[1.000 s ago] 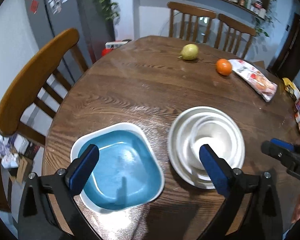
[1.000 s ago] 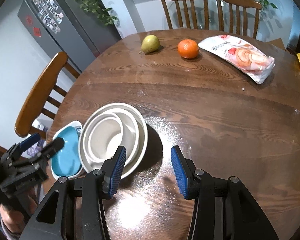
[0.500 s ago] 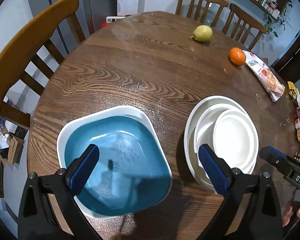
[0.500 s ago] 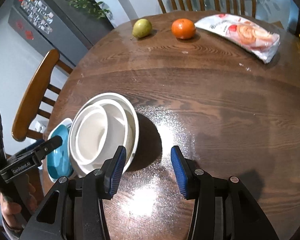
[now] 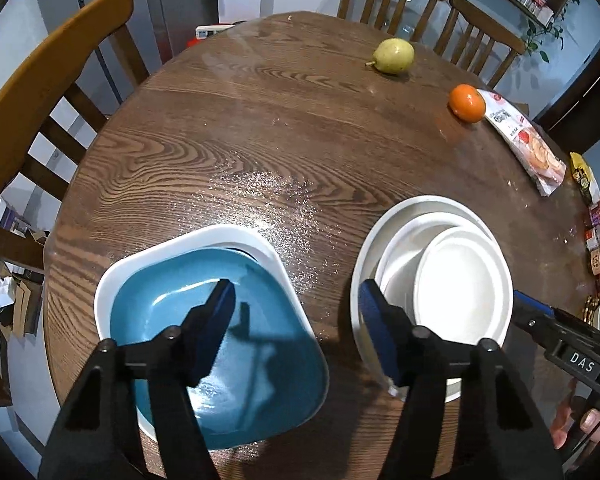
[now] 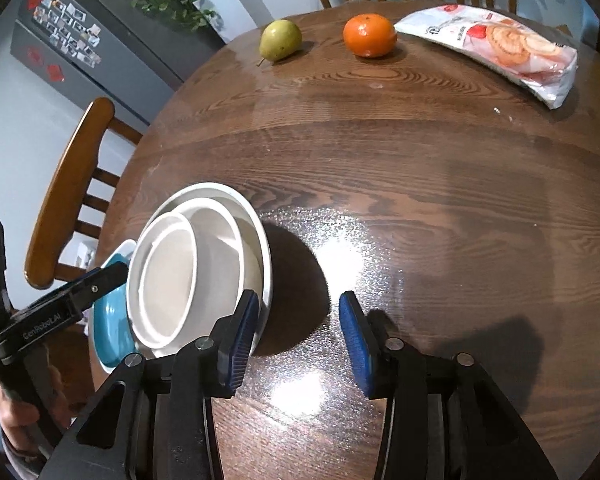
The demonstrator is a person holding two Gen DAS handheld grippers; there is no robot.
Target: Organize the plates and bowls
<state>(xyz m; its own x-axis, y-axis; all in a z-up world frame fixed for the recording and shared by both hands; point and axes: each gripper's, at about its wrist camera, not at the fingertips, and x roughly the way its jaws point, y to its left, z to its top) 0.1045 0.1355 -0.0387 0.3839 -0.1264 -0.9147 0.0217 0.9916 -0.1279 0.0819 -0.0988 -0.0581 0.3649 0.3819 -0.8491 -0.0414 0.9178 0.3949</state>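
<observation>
Grasping the blue square bowl (image 5: 220,332) is judged to be the step in hand: the left gripper (image 5: 296,312) hangs with its fingers wide apart and holding nothing, one finger over the bowl's interior and the other over the near rim of the white stack (image 5: 440,292). Centre the gap on the bowl's right wall, so that one finger goes inside and one outside, before closing. The bowl sits at the near left edge of the tabletop (image 5: 284,128), just beside the stack of round white dishes, so lift straight up to avoid knocking it. The right gripper (image 6: 296,336) is likewise open and empty, its left finger close to the stack's near rim (image 6: 204,264). Open room lies across the middle of the tabletop; the pear (image 5: 394,56), orange (image 5: 467,103) and snack packet (image 5: 528,144) occupy the far edge
</observation>
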